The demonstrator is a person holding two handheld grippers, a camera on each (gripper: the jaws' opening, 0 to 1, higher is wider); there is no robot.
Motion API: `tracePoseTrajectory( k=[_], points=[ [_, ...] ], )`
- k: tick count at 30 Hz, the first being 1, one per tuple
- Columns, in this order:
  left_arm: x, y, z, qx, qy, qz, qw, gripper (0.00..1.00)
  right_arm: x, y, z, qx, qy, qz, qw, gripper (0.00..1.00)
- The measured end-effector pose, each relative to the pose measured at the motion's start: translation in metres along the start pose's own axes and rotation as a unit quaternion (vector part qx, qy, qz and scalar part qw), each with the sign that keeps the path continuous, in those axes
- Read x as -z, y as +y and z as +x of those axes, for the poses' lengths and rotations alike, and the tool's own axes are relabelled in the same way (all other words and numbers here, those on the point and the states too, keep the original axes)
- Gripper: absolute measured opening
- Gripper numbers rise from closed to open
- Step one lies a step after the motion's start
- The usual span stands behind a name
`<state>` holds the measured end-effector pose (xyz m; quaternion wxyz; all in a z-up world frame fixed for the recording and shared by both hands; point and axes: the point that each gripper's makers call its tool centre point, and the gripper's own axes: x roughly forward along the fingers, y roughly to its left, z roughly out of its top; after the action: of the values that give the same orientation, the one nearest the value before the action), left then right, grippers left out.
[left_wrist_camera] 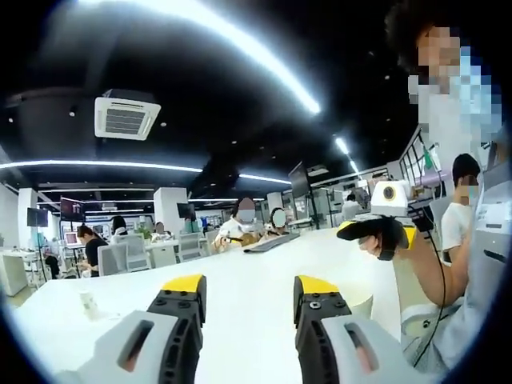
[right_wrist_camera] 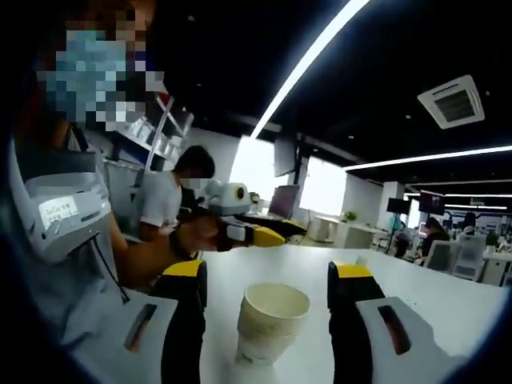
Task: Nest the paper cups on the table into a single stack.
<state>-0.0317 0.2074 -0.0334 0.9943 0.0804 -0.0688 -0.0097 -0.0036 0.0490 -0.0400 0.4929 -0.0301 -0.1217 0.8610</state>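
Note:
A nested stack of off-white paper cups [right_wrist_camera: 268,320] stands upright on the white table [right_wrist_camera: 448,300]. It sits between the wide-apart jaws of my right gripper [right_wrist_camera: 270,274], which is open and touches neither side of it. My left gripper [left_wrist_camera: 250,290] is open over bare tabletop [left_wrist_camera: 240,264] with nothing between its yellow-tipped jaws. A pale curved edge of the cup stack [left_wrist_camera: 362,304] peeks out behind its right jaw. The right gripper [left_wrist_camera: 382,230] appears at the right in a gloved hand. The left gripper [right_wrist_camera: 244,232] hovers beyond the cups.
A small white object [left_wrist_camera: 88,304] lies on the table at the left. A dark keyboard [left_wrist_camera: 272,242] rests at the far edge, where people sit. The person holding the grippers [right_wrist_camera: 72,208] is close on one side. Desks and chairs [left_wrist_camera: 128,254] stand behind.

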Motion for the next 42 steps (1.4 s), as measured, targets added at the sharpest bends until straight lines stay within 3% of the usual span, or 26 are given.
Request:
tracePoseTrajectory(
  k=[4, 9, 15, 22, 24, 29, 42],
  points=[
    [-0.001, 0.017, 0.003, -0.023, 0.004, 0.000, 0.9997, 0.47, -0.006, -0.002, -0.008, 0.006, -0.004, -0.007, 0.9999, 0.63],
    [-0.001, 0.055, 0.009, -0.077, 0.003, -0.011, 0.9969, 0.48, -0.014, -0.003, -0.017, 0.012, -0.015, -0.009, 0.9998, 0.63],
    [0.003, 0.083, 0.015, -0.107, 0.014, -0.010, 0.9941, 0.49, -0.020, -0.003, -0.024, 0.013, -0.020, -0.016, 0.9996, 0.62],
    [0.005, 0.124, 0.019, -0.154, 0.027, 0.001, 0.9876, 0.49, -0.024, -0.006, -0.032, 0.019, -0.025, -0.017, 0.9994, 0.62],
    [0.004, 0.146, 0.020, -0.166, 0.027, 0.001, 0.9857, 0.49, -0.025, -0.008, -0.035, 0.021, -0.026, -0.018, 0.9993, 0.62],
    [0.007, 0.163, 0.024, -0.181, 0.031, -0.003, 0.9829, 0.49, -0.026, -0.010, -0.039, 0.027, -0.028, -0.019, 0.9991, 0.62],
    [0.035, 0.225, 0.053, -0.213, 0.059, -0.021, 0.9751, 0.51, -0.029, -0.011, -0.043, 0.034, -0.031, -0.022, 0.9987, 0.61]
  ],
)
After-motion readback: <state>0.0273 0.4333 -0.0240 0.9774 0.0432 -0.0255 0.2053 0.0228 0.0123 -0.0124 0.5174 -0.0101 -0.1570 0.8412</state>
